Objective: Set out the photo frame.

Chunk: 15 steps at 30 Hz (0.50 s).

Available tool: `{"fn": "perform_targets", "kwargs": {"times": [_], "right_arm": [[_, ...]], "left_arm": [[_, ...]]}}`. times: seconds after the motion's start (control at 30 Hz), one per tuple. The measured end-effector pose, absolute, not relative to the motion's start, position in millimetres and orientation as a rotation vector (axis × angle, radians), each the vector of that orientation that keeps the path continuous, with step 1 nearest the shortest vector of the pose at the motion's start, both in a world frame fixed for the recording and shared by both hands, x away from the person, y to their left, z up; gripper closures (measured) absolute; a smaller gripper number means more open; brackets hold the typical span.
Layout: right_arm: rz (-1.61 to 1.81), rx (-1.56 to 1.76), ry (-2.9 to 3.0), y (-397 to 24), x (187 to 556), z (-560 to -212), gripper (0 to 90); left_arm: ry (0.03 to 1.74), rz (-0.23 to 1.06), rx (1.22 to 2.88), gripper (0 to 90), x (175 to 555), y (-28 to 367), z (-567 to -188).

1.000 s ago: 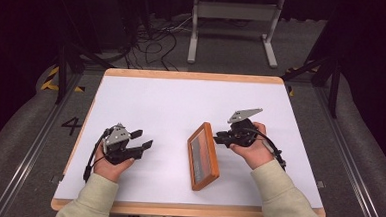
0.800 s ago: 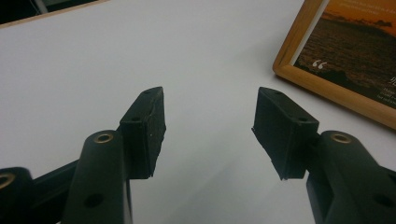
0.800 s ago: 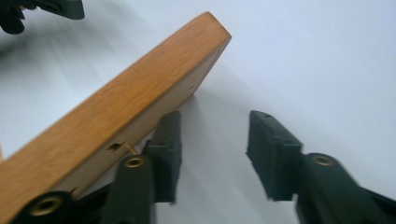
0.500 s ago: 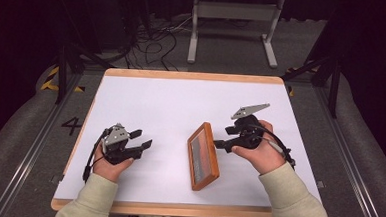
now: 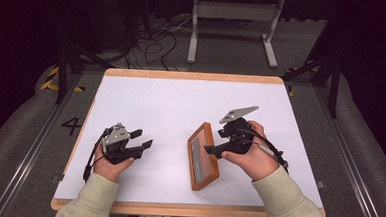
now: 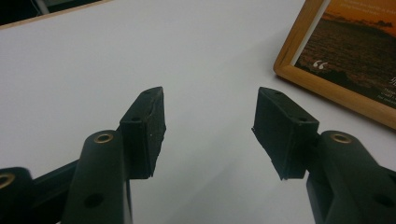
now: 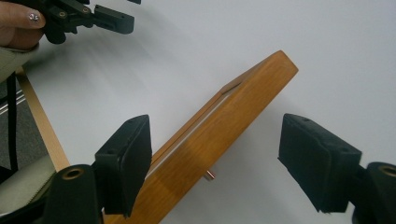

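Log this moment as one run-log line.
left gripper: open, idle | right gripper: jaws just opened, astride picture frame, not pressing | frame: on table

Both grippers were black, each jaw tipped with a blocky rubber pad and fixed by brass-ringed screws. The right gripper (image 5: 210,150) carried a grey three-cornered plate; the left gripper (image 5: 142,139) trailed a black cable. Sleeves were pale beige.

Picture frame (image 5: 203,156): smooth, satin-finished honey-coloured wood, glossy print behind the glazing. Table (image 5: 181,108) beneath the frame: matt white top, light wooden edging. Both grippers, left gripper (image 5: 140,139) and right gripper (image 5: 213,142): matt black plastic with brass-coloured rivets.
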State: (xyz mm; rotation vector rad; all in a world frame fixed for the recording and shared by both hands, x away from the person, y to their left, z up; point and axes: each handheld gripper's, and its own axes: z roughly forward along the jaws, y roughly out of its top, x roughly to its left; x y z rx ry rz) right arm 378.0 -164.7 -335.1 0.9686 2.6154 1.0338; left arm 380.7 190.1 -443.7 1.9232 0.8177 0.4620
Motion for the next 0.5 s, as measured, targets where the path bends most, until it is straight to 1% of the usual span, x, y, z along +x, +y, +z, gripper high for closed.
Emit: {"fn": "perform_targets", "kwargs": {"times": [0.1,0.3,0.4,0.5], "right_arm": [[1.016,0.990,2.628,-160.9,381.1,-339.6,26.3],[1.001,1.069,2.643,-154.4,389.0,-350.8,32.9],[0.980,1.113,2.667,-151.6,392.1,-355.7,34.2],[0.962,1.156,2.703,-147.3,394.1,-360.2,38.1]], "left_arm": [[0.819,0.462,1.922,43.8,380.5,190.2,-443.7],[0.819,0.460,1.925,43.8,379.9,189.9,-444.1],[0.820,0.460,1.926,43.7,379.8,190.3,-444.4],[0.822,0.460,1.926,43.7,379.8,190.3,-444.9]]}}
